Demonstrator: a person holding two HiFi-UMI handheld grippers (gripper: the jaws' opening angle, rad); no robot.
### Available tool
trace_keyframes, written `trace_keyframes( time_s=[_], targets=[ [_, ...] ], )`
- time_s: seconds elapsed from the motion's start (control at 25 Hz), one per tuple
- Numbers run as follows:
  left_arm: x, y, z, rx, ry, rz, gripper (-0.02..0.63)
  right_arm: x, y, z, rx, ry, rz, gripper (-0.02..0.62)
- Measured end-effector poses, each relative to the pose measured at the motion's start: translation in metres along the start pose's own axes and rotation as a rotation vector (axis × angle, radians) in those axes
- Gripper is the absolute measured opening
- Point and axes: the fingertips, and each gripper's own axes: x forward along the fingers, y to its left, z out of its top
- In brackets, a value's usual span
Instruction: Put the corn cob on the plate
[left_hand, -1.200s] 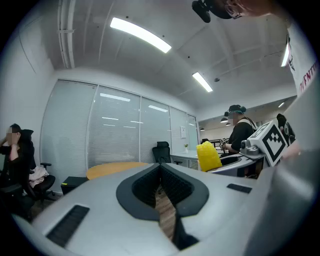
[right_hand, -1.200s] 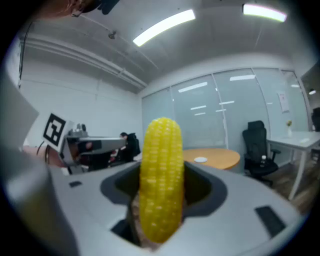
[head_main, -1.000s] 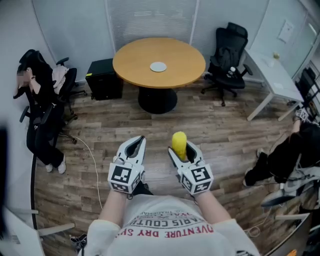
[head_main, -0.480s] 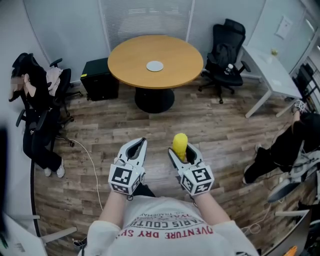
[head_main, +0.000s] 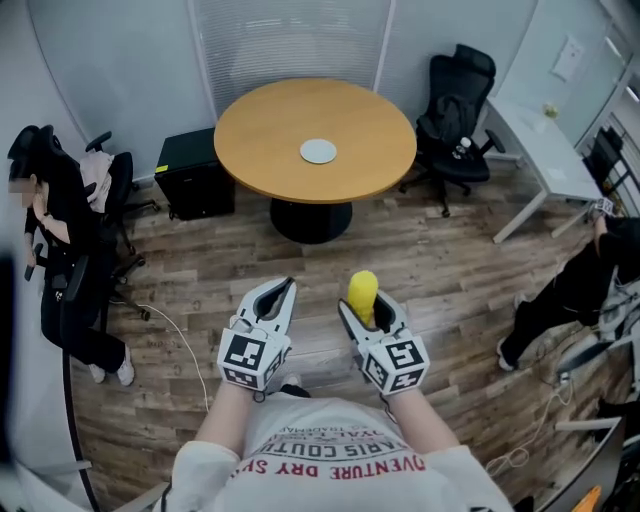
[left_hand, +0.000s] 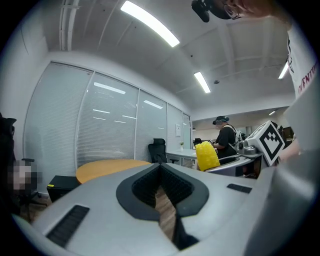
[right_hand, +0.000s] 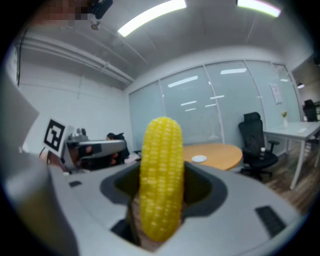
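Wood-plank floor (head_main: 200, 270) fills most of your head view. At the upper middle of the frame stands the round wooden surface (head_main: 300, 115), with a black office chair (head_main: 455, 95) to its right and a black box (head_main: 193, 170) to its left. Your two grippers sit at the lower middle of the frame, side by side and apart, over the floor and well short of that surface. Your left gripper (head_main: 272, 290) has its jaws closed together at the tips, nothing between them. Your right gripper (head_main: 366, 302) is clamped on the corn cob (head_main: 361, 285), which stands upright between the jaws with its yellow end poking past them. The small white plate (head_main: 318, 151) lies near the middle of the round surface, well apart from the cob
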Motion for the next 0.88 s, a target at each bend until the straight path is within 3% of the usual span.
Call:
trace_keyframes(
  time_s=[0.28, 0.48, 0.88],
  targets=[
    [0.03, 0.077, 0.009, 0.0, -0.004, -0.046, 0.035, 0.074, 0.005, 0.025, 0.0, -0.02, -0.051, 0.27],
    [0.051, 0.107, 0.003, -0.019, 0.007, -0.038, 0.035, 0.113, 0.001, 0.029, -0.001, 0.001, -0.026, 0.27],
    [0.142, 0.149, -0.011, -0.03, 0.04, 0.093, 0.035, 0.196, -0.084, 0.035, 0.034, 0.036, 0.086, 0.27]
  ],
)
